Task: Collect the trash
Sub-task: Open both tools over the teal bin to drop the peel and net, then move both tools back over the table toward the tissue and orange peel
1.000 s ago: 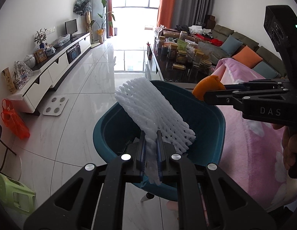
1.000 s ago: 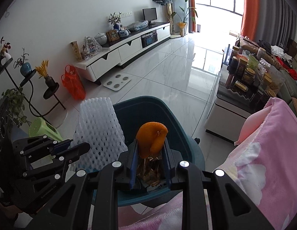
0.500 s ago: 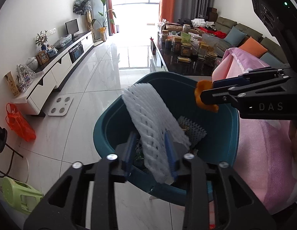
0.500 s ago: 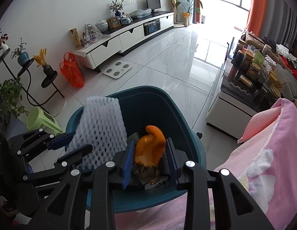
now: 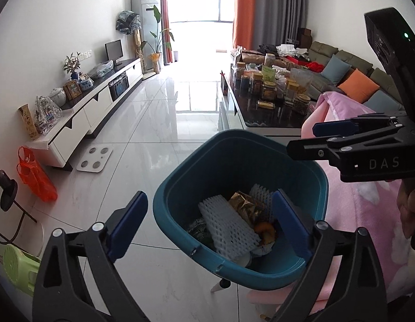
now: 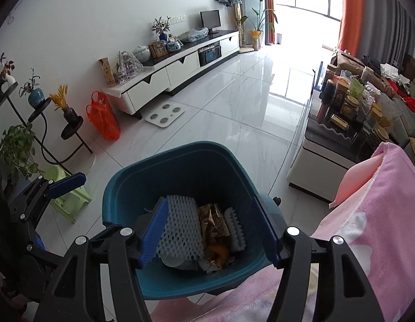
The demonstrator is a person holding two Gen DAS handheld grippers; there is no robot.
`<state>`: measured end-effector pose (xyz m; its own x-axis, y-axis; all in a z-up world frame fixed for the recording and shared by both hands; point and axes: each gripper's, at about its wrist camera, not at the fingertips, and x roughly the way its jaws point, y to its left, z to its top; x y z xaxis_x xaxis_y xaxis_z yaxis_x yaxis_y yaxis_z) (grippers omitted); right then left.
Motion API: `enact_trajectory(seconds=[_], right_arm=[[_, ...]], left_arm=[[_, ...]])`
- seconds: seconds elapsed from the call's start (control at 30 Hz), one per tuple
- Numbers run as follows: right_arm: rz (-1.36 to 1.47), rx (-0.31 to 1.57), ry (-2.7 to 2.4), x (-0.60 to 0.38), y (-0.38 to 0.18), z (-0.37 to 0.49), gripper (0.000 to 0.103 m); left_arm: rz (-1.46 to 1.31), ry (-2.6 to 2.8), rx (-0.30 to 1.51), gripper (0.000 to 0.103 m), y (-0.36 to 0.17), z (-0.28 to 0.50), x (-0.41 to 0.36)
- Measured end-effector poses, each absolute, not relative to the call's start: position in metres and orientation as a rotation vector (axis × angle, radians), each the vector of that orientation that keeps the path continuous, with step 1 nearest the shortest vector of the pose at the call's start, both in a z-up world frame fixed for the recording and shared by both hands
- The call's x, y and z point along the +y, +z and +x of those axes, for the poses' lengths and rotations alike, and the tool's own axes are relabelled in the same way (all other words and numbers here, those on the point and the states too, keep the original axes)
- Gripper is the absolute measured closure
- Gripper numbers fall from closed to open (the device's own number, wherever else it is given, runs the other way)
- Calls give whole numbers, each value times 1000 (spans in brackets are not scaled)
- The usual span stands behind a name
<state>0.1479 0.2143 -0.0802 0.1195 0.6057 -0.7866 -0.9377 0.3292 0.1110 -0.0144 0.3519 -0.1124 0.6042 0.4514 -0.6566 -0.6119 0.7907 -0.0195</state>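
A teal trash bin (image 5: 170, 209) (image 6: 119, 187) stands on the floor beside a pink blanket. Inside it lie a white foam fruit net (image 5: 229, 228) (image 6: 180, 228), a gold wrapper (image 5: 245, 204) (image 6: 212, 220) and an orange peel (image 5: 265, 228) (image 6: 219, 251). My left gripper (image 5: 208, 226) hovers over the bin's near rim, its jaws opening wide with nothing held. My right gripper (image 6: 210, 230) hangs above the bin, jaws opening, nothing pressed between its pads; in the left wrist view the right gripper (image 5: 304, 139) reaches in from the right.
The pink blanket (image 5: 368, 209) (image 6: 373, 228) covers a seat on the right. A dark coffee table (image 5: 263, 112) crowded with jars stands beyond the bin. A white TV cabinet (image 6: 180, 69), an orange bag (image 6: 103, 119), a green stool (image 6: 70, 196) and a scale (image 6: 164, 115) line the left.
Both grippers opened. The foam net dropped from my left gripper and the orange peel from my right gripper; both now lie in the bin.
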Motion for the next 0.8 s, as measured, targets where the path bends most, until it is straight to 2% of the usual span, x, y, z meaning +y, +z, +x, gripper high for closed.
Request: enact_trajectory(seconds=[0.23,0.33,0.43,0.8], right_arm=[[-340,711,1162,159,-32,146,16],[-297,638,1119,123,-15,144,14],[-257,577,1062,87,-2,145,7],[-112,499,797,-65,16,155,7]], left_arm=[[-246,637,500,6,-50,-35,333],[-224,612,441,6,-22,-35,319],[-201,561,390,6,0,-31,297],[-137,281,347,6,42,25,189]])
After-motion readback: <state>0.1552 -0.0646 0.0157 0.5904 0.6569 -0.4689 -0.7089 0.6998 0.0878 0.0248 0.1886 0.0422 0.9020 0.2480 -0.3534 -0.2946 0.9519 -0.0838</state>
